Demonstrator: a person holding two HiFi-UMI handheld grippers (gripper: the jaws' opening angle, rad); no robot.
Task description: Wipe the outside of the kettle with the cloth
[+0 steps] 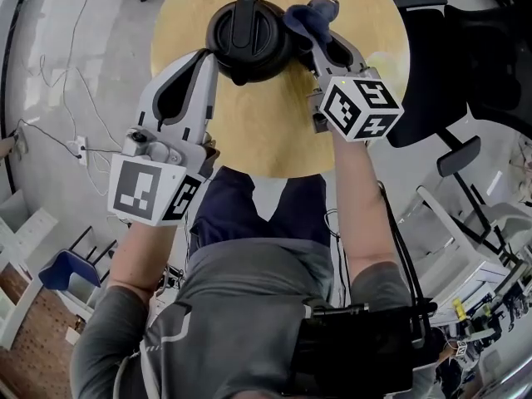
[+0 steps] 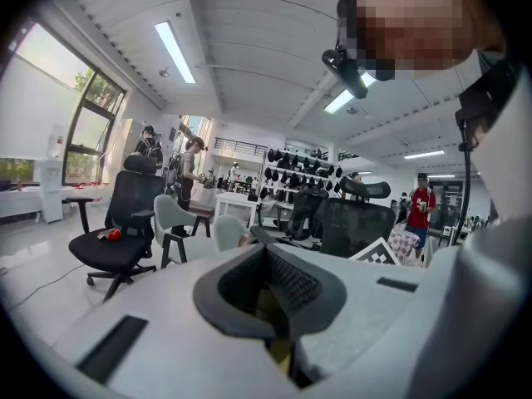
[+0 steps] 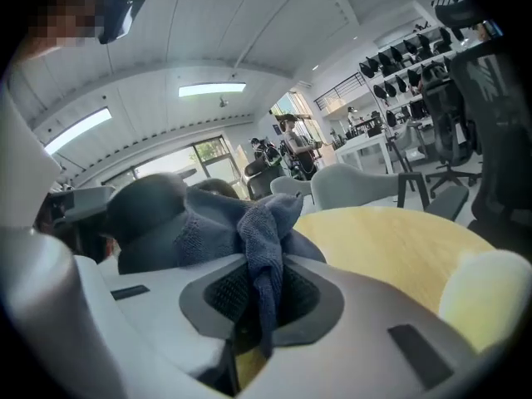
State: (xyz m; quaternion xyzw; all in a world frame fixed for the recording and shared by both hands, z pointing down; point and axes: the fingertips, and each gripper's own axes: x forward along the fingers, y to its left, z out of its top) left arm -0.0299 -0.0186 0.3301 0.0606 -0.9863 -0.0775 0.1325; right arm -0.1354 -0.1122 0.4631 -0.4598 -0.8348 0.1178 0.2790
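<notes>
The person's grey shirt (image 1: 241, 306) is filling the bottom of the head view, with both forearms reaching forward over the near edge of the round wooden worktop (image 1: 274, 131). The left tongs (image 1: 211, 56) are sitting clenched with nothing between them, tips just beside the left side of the black kettle (image 1: 249, 32); whether they are touching it is not clear. The right tongs (image 1: 314, 38) are gripping a dark blue cloth (image 1: 309, 17), which is bunching up out of the jaws and pressing against the kettle's upper right side. The kettle is standing toward the far edge of the worktop, its handle running across the lid. The wiping seems to be under way on the right side only; the left side, the far side and the base are probably waiting their turn, and nothing is showing how clean any part is. Around the worktop a pale grey floor is carrying loose cables (image 1: 58, 131), a black office chair (image 1: 465, 48) is standing off the right edge, and more chairs and desks are filling the open office beyond.
</notes>
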